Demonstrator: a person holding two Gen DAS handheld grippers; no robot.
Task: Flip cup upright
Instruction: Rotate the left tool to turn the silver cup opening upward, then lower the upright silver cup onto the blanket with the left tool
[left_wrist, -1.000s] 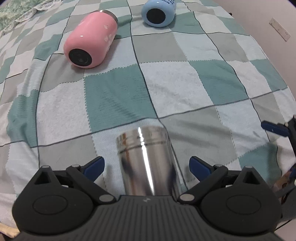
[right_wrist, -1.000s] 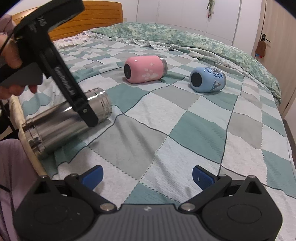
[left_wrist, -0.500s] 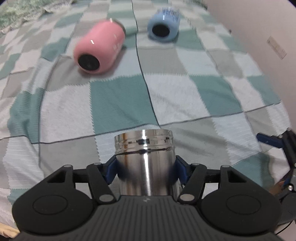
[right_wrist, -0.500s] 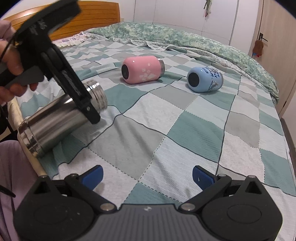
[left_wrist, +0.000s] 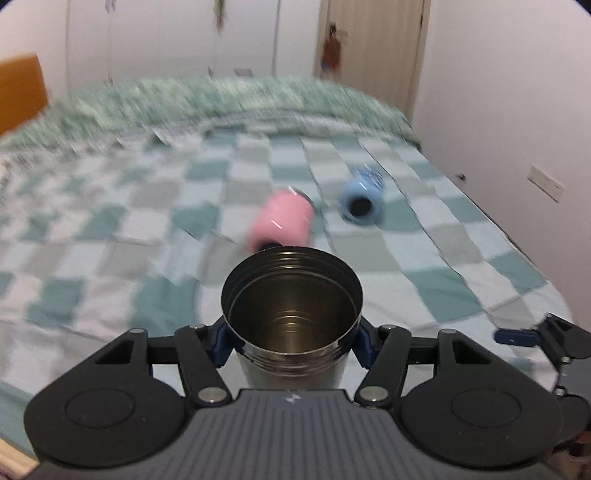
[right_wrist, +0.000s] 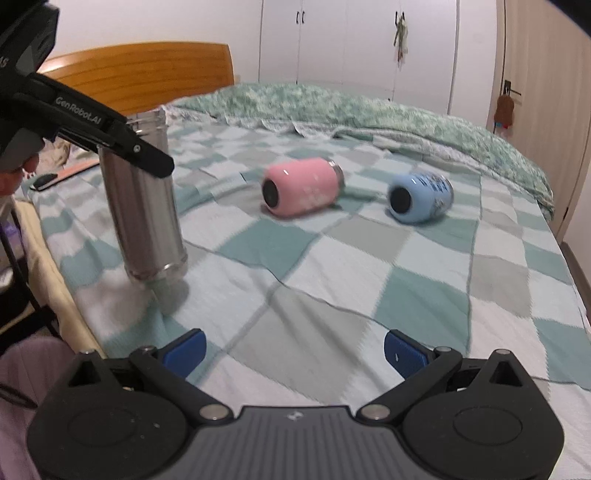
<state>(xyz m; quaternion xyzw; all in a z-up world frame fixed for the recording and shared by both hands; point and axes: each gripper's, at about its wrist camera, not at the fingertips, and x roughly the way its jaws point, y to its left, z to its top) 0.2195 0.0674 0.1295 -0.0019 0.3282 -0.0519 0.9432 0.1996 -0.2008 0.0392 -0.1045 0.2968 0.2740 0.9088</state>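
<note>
Upright, steel cup (left_wrist: 291, 314) near bed edge (right_wrist: 79, 325)

Home bedroom: bed (right_wrist: 332, 280) with checked blanket (right_wrist: 424, 295), wooden headboard (right_wrist: 147, 74), white wardrobe (right_wrist: 369, 44), door (left_wrist: 373, 48).

Your left gripper (left_wrist: 291, 338) now squeezes the steel cup (left_wrist: 291, 310). The cup no longer lies on its side; it stands up, its open mouth toward 12 o'clock.
</note>
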